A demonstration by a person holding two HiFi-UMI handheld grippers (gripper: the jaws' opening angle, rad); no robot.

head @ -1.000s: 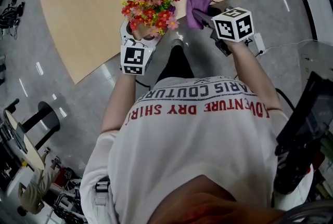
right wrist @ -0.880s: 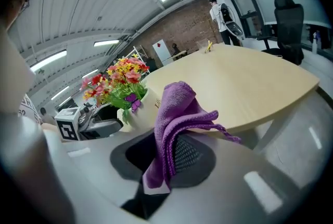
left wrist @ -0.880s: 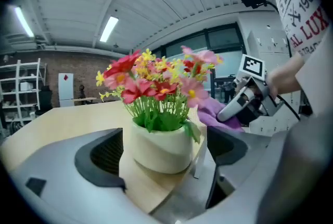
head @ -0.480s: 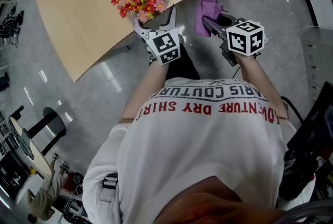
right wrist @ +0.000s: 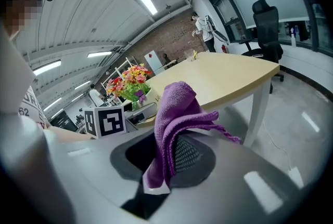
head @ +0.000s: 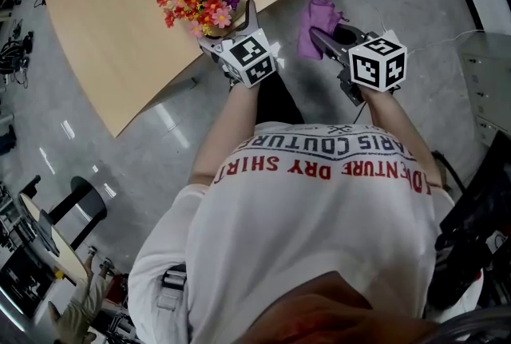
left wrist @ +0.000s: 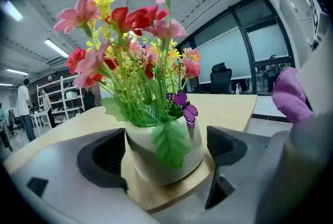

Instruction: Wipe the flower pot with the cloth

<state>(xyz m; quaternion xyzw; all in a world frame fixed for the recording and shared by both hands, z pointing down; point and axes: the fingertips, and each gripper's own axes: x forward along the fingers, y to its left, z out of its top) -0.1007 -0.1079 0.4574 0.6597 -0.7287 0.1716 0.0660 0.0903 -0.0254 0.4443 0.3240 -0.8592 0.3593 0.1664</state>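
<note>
Nearest in the head view, a white shirt [head: 311, 231] w/ red and black print is seen, both forearms reaching fwd over a grey floor [head: 160, 143].

The R gripper [head: 323, 35] is held off the bench edge, above the floor. Its jaws are seen clamped together on a purple cloth [head: 317, 13]. In the R gripper view the cloth [right wrist: 177, 114] stands up from btw the jaws in a bunched fold, w/ one edge trailing to the right.

The L gripper [head: 229, 29] is held at the bench edge, its marker cube [head: 250, 59] facing up. Its jaws are apart, one on each side of the pot [left wrist: 139, 153]. A strip of wood shows btw the pot and the right-hand jaw. The other jaw is just beside the pot; contact there cannot be told.

The pot is white and stands upright on the bench [left wrist: 229, 106] close to the edge. It is filled w/ red, pink and yellow flowers [left wrist: 135, 51]. A green leaf [left wrist: 169, 142] hangs over the rim, w/ a purple butterfly [left wrist: 184, 108] above it.

Beyond, the rest of the light wood top is bare. A black chair [right wrist: 268, 25] is seen by the windows.
</note>
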